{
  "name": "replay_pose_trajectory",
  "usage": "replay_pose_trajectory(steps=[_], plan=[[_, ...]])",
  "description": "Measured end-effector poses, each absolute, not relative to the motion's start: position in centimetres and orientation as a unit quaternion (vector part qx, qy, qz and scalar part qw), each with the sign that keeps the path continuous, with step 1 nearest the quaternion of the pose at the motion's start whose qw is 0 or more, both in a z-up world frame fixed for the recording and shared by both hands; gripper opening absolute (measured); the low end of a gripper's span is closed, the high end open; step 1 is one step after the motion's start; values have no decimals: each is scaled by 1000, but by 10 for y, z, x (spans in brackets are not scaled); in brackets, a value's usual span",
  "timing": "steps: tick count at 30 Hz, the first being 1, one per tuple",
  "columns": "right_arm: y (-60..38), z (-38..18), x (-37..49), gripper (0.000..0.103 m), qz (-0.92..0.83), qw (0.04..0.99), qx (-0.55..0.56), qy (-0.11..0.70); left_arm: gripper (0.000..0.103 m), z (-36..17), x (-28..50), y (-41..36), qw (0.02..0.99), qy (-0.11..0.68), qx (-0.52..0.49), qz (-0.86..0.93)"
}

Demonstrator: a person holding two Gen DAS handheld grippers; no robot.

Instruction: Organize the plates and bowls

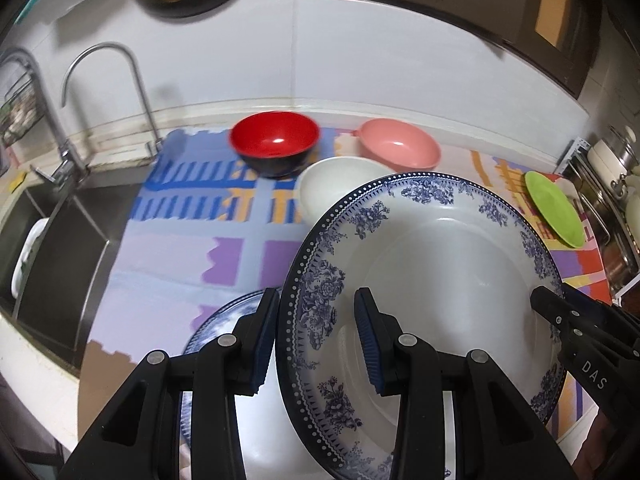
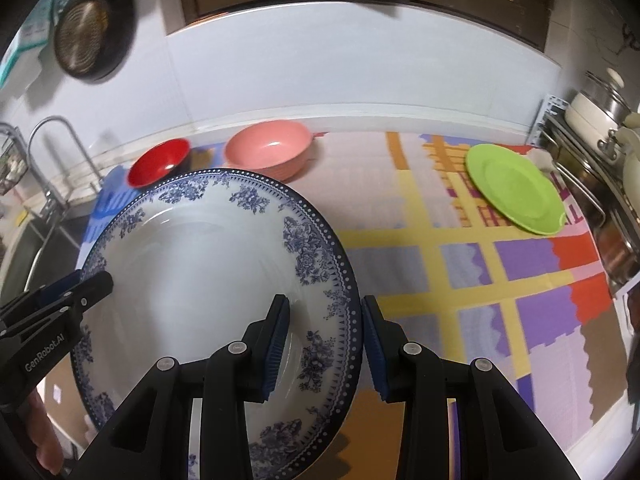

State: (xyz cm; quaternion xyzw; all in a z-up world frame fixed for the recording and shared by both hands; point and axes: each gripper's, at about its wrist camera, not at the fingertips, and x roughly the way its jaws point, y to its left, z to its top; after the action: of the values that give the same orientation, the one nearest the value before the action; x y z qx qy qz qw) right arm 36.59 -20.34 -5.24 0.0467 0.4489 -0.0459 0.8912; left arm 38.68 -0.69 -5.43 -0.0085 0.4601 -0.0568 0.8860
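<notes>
Blue-patterned plate (image 1: 440, 280) held off the table between both: left hand-held gripper (image 1: 316, 344) and right hand-held gripper (image 2: 325, 350) each clamp opposite rims.

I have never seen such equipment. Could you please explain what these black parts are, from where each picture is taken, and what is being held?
The black parts are two hand-held grippers; each carries a camera looking along its fingers. One picture is from the left gripper, the other from the right gripper. Together they grip a large blue-and-white plate by opposite rims, above a colourful mat. On the mat stand a red bowl, a pink bowl, a white bowl and a green plate. Another blue plate lies underneath.
</notes>
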Motion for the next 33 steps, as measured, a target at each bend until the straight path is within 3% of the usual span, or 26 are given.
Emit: replay_pose_trajectory(steps=[17,33], plan=[[-113,-69,359,38,6,881,20,472,38,-75,363,76,873,487,-19,-3],[-85,-109,365,38,17,856,19,516,39,-119,370,90,848,530,-11,2]])
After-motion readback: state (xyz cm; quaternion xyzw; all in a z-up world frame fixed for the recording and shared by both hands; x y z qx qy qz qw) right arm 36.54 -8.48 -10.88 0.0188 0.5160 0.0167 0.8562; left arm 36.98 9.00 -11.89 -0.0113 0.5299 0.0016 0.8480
